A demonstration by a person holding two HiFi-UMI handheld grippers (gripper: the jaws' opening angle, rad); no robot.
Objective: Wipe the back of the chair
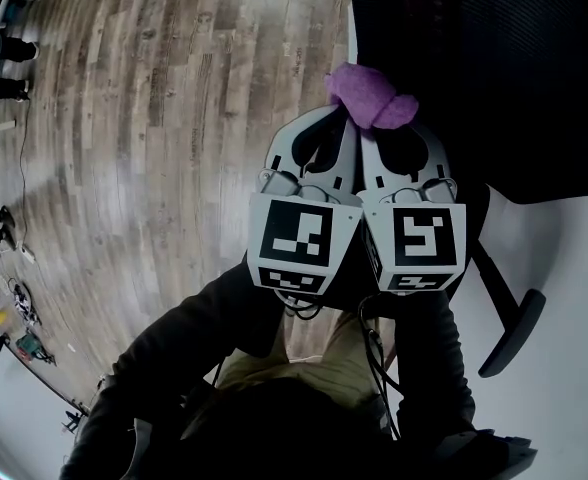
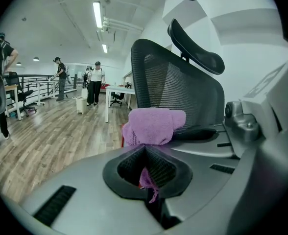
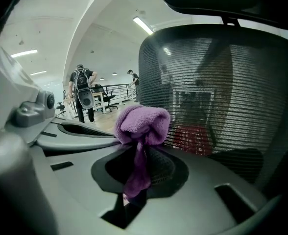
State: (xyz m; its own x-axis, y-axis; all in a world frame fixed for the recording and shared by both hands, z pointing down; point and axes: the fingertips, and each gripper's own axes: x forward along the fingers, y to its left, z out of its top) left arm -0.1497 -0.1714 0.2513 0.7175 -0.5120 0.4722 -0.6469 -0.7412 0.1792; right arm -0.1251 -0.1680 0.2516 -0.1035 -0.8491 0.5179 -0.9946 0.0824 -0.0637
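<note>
Bulging cloth [image 1: 372,96] in left claw [image 2: 145,148], right claw [image 3: 138,148]

The mesh chair back [image 1: 474,58] blocks you straight ahead. Open wooden floor [image 1: 154,118] lies left; a chair arm [image 1: 511,330] juts right.

Bright ceiling tubes [image 2: 98,14] overhead; fisheye-warped, dark edges.

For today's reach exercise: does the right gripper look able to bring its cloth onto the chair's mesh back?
Probably yes. The right gripper, shut on the cloth, faces the chair back with nothing between. The left gripper grips the same cloth, so both would likely move together.
</note>
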